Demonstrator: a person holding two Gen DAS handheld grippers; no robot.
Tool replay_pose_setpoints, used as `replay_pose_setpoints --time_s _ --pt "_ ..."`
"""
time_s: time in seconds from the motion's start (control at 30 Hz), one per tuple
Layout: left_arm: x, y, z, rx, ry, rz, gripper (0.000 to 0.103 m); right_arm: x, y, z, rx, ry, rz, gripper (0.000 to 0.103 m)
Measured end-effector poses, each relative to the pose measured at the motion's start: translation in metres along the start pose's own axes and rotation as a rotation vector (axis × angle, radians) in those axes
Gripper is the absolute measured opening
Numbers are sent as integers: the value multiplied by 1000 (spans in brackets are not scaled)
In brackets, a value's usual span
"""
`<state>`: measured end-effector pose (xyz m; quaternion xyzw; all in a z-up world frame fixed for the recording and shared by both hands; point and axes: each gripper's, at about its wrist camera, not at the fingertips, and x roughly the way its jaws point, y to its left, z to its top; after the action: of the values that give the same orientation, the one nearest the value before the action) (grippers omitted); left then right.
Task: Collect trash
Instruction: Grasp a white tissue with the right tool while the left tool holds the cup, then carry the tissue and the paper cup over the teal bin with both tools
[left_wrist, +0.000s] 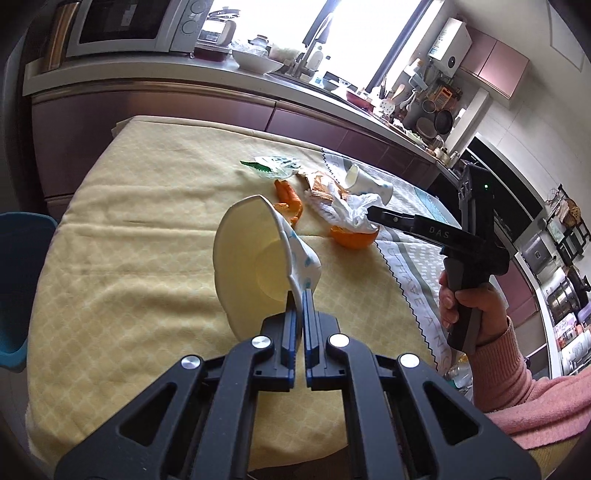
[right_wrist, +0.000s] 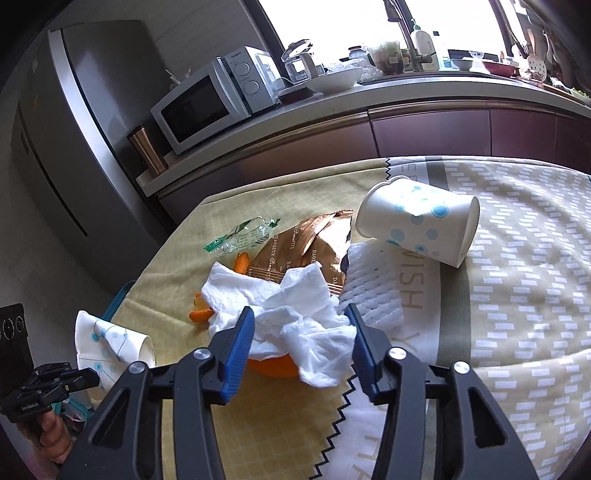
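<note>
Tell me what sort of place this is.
A home kitchen, most likely: a microwave sits on the counter beside a tall fridge, and a sink tap stands under the window.

Daylight floods in from the window (left_wrist: 347, 33), which is blown out white. Shadows are soft. Fisheye bends the edges, with dark corners; focus is sharp.
</note>
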<state>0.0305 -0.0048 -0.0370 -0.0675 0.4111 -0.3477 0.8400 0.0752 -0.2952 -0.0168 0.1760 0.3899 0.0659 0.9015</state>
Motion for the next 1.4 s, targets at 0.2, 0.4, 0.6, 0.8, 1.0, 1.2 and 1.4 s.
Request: replay_pose_setpoints --time_s 0.2,0.4,0.6,0.8,1.0,1.2,1.4 --pt "-10 10 3 -6 -22 35 4 -6 1 0 10 -15 19 15" --pt "-20 20 4 -17 -46 63 4 -22 13 2 -13 -55 52 6" --pt "-32 27 5 -30 -68 92 4 -42 34 9 -45 -105 100 5" --pt "-43 35 5 -43 -90 111 4 -51 57 16 -82 -130 164 5" --pt "-54 45 5 -60 -110 135 4 -43 81 17 -116 -113 221 5" --pt "-67 55 4 -75 -131 158 4 -23 107 18 -145 -75 283 5" --pt "-85 66 3 -93 -156 192 4 -4 128 20 -172 -40 332 5"
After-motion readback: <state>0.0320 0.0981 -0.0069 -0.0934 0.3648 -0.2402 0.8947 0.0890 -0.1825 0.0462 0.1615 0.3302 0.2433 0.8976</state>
